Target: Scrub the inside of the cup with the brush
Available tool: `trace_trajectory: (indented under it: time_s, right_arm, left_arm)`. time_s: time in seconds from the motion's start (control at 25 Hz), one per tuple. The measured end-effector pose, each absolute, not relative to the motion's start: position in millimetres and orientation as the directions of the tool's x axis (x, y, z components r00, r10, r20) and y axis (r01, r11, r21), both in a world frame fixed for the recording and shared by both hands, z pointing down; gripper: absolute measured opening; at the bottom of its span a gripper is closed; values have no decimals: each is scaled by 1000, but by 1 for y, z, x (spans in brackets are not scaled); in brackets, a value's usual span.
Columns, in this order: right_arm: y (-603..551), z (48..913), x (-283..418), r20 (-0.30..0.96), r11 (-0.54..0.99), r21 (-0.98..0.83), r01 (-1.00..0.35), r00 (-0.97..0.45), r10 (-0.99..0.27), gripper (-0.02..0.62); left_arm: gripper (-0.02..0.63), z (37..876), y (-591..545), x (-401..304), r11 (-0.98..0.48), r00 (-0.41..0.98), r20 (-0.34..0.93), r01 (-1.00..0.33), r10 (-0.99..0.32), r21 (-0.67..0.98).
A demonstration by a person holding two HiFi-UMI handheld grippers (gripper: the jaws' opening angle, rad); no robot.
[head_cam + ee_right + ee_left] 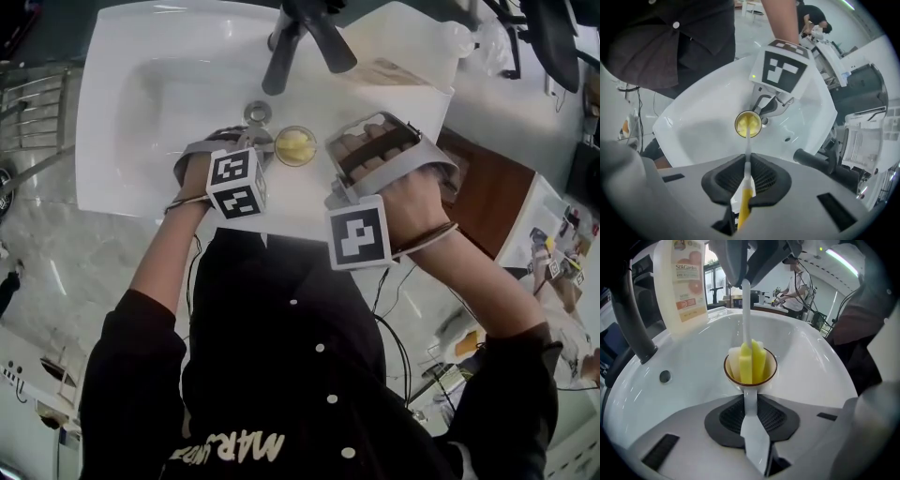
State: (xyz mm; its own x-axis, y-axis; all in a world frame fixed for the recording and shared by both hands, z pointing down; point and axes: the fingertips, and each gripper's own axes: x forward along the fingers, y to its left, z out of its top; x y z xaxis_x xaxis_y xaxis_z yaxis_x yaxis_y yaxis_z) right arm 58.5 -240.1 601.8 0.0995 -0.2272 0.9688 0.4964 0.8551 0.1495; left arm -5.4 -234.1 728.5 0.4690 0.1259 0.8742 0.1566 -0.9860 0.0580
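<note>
**Brush seated in cup; scrubbing not yet evidenced**

Location: the cup (295,146) is low in the white sink (122,112), just beside the drain (256,113) and below the black faucet (281,56). It is upright with its mouth up and a brown rim showing. Whether it rests on the basin floor cannot be told.

Left gripper (751,408): the jaws are drawn narrow and clamped on the cup's white handle, so the cup is steadied from the side.

Right gripper (746,176): the jaws are closed on the brush (747,140), high on its shaft where white turns to yellow. The gripper points steeply down over the cup.

Brush end: the yellow sponge head (752,363) is inside the cup and fills much of the mouth, with part of it standing above the rim. Its reach to the bottom cannot be determined.

Progress, as judged: both grasps are made and the brush is inserted — the preparatory steps look complete. No foam or running water is visible. The scrubbing proper — working the head round the wall and down to the base — appears outstanding, or at most just starting.
</note>
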Motion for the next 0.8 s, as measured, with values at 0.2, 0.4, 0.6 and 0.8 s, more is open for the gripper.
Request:
trace_trajectory:
  time_s: [0.2,0.4,0.6,0.8]
  right_arm:
    - [-238,622,54,955,829,155,537,135,-266,43]
    - [-236,626,63,983,950,143,277,74,-169,43]
    - [-222,633,83,995,978,-68,-199,-83,52,44]
    - [-208,638,95,940,767,-320,-557,-289,182,48]
  left_arm:
    - [87,728,-232,-5,-984,447,884,163,138,71]
    - [87,727,-232,-5,-988,441,893,150,83,18]
    - [87,724,-231,-2,-983,413,911,168,0,-76]
    - [89,719,-230,3,-962,387,919,215,-75,-169]
